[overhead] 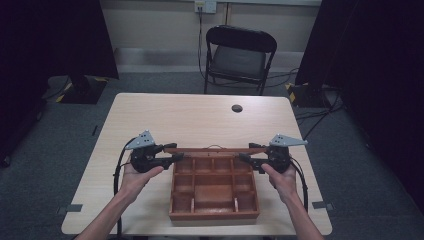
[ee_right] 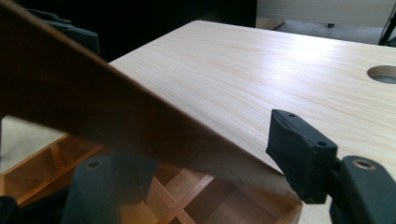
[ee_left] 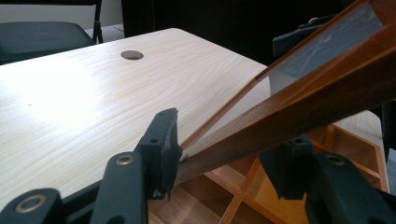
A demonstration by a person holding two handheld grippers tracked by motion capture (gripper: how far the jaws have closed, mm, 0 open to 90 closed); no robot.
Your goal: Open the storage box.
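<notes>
Left tongs (overhead: 172, 153) and right tongs (overhead: 246, 152) each straddle an end of the box's (overhead: 214, 197) raised lid (overhead: 215, 149), grip uncertain; best moved evenly, both ends level.

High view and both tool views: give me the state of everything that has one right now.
Wooden box: open, compartments look empty, sitting flat on the table.
Box lid: raised at the far edge of the box, with a tool at each end.
Left tool: jaws open around the lid's left end.
Right tool: jaws open around the lid's right end.
Folding chair: unfolded, empty.
</notes>
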